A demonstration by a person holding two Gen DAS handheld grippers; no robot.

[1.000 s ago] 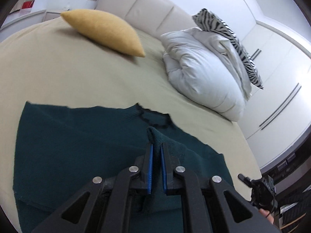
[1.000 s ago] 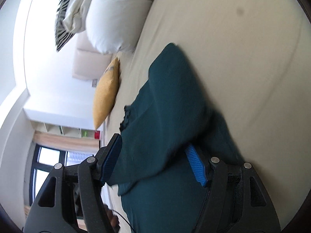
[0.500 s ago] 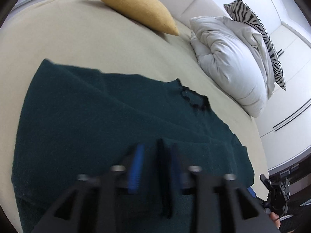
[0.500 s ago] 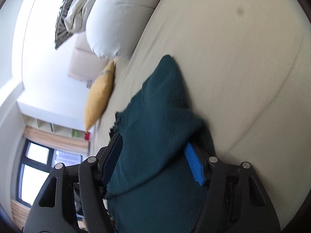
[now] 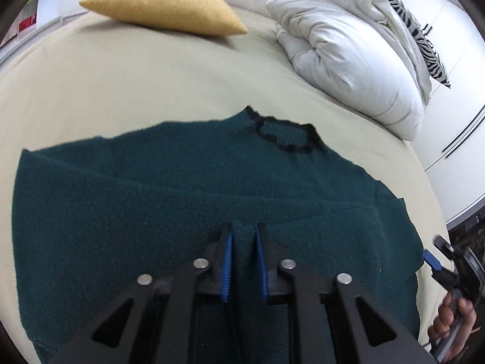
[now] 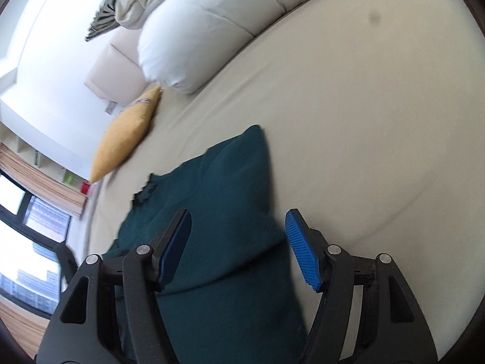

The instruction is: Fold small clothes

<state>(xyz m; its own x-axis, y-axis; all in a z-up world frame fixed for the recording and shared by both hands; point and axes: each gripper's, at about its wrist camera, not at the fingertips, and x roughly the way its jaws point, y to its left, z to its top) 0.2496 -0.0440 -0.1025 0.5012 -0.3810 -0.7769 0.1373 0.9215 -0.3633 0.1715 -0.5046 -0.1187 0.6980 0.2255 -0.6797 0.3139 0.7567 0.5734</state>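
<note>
The dark green sweater (image 5: 151,212) lies flat on the beige bed (image 5: 136,85), its black-trimmed collar pointing toward the yellow cushion (image 5: 163,7) and white duvet (image 5: 348,57), its long axis running across the left wrist view. The left gripper (image 5: 244,242) has just been closing and pinches a ribbed fold. The right gripper (image 6: 238,242) stands apart, fabric between its jaws but unpressed.

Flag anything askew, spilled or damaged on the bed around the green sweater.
Nothing spilled or damaged. The green sweater lies flat on the bed; a ridge of it is pinched in the left tongs, whose jaws have just been closing. One small dark spot marks the sheet.
</note>
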